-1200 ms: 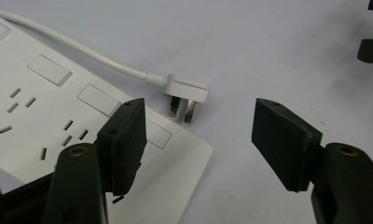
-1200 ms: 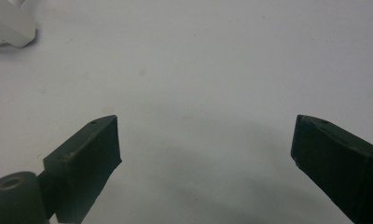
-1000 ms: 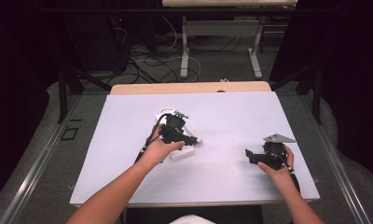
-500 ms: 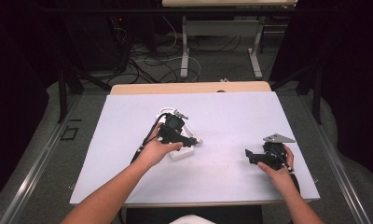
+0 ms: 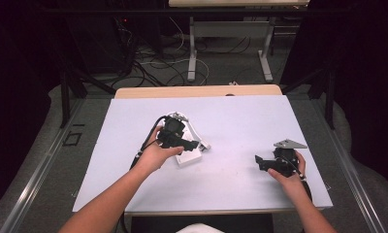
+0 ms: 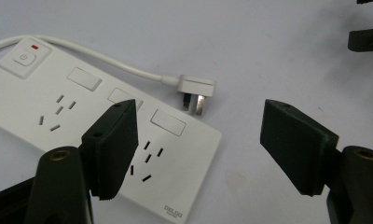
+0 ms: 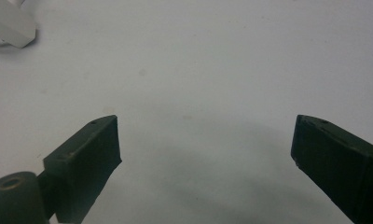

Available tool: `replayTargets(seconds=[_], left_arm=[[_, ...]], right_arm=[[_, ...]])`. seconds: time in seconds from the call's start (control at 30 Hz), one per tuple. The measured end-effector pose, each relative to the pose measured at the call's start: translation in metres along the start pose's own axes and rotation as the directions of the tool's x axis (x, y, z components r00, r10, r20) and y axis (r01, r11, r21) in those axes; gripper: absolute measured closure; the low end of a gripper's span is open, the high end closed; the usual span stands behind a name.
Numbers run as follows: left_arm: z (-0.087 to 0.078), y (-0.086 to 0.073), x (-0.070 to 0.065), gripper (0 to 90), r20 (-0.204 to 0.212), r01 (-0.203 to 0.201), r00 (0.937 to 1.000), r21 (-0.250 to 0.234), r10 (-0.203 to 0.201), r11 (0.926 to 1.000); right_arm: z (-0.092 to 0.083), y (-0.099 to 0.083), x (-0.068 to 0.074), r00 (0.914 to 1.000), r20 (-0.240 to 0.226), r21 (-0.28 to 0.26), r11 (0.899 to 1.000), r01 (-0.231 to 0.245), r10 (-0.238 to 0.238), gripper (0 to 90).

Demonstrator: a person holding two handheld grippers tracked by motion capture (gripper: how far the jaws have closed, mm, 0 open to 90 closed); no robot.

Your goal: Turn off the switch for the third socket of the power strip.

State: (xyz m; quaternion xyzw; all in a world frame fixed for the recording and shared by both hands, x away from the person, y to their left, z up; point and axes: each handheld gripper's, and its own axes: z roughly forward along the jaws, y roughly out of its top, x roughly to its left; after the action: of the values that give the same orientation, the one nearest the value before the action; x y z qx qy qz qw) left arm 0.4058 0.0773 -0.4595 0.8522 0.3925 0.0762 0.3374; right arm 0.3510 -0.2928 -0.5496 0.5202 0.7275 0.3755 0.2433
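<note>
High view: a white table (image 5: 231, 121) carries a white power strip (image 5: 188, 156) left of centre, its cord (image 5: 191, 127) looping behind it and its plug (image 5: 205, 145) lying on the table just beside the strip's right edge. The left gripper (image 5: 194, 144) sits above the strip, held by the person's left hand (image 5: 155, 154), jaws pointing toward the plug. The right gripper (image 5: 258, 160) rests low over bare table near the right edge, well apart from the strip, in the right hand (image 5: 291, 172); a grey three-cornered plate tops it. Left gripper view: the left gripper (image 6: 198, 149) has its jaws set wide apart, having just been opening, with nothing clamped between them. The power strip (image 6: 82, 121) lies flat beneath the left jaw, its switch (image 6: 25, 57) with a red lamp at the far left end. The plug (image 6: 197, 88) lies on its side beyond the strip's corner, pins facing the strip, untouched and farther off than the jaw tips. Right gripper view: the right gripper (image 7: 205, 140) stands wide open over bare table surface, holding nothing; a corner of a white object, not identifiable, shows at the upper left.
</note>
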Motion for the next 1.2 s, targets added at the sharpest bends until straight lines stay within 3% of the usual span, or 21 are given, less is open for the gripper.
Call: replayTargets(seconds=[0.07, 0.2, 0.53, 0.57, 0.97, 1.2], left_arm=[[-0.002, -0.001, 0.003, 26.2, 0.002, 0.025, 0.9997, -0.004, -0.025, 0.9997], [-0.007, -0.003, 0.008, 22.8, -0.020, 0.035, 0.9992, -0.031, -0.036, 0.9989], [-0.018, -0.008, 0.020, 15.5, -0.044, 0.034, 0.9983, -0.077, -0.038, 0.9964], [-0.018, -0.009, 0.020, 15.1, -0.044, 0.050, 0.9976, -0.086, -0.054, 0.9950], [-0.026, -0.018, 0.032, 1.2, -0.065, 0.065, 0.9952, -0.115, -0.073, 0.9912], [-0.030, -0.027, 0.038, 0.2, -0.043, 0.072, 0.9959, -0.142, -0.079, 0.9872]], right_arm=[[0.000, 0.000, 0.000, 1.0000, 0.002, -0.001, 1.000, 0.001, -0.001, 7.5], [0.000, 0.000, 0.001, 1.0000, -0.002, -0.001, 1.000, -0.004, 0.004, 7.5], [0.000, 0.000, 0.001, 1.0000, 0.001, 0.002, 1.000, 0.000, 0.000, 7.5], [0.001, 0.000, 0.001, 1.0000, -0.002, 0.001, 1.000, -0.001, 0.001, 7.5], [0.000, 0.000, 0.001, 1.0000, 0.000, 0.000, 1.000, 0.004, -0.004, 7.5], [0.001, 0.000, 0.001, 1.0000, -0.001, 0.000, 1.000, 0.003, -0.003, 7.5]])
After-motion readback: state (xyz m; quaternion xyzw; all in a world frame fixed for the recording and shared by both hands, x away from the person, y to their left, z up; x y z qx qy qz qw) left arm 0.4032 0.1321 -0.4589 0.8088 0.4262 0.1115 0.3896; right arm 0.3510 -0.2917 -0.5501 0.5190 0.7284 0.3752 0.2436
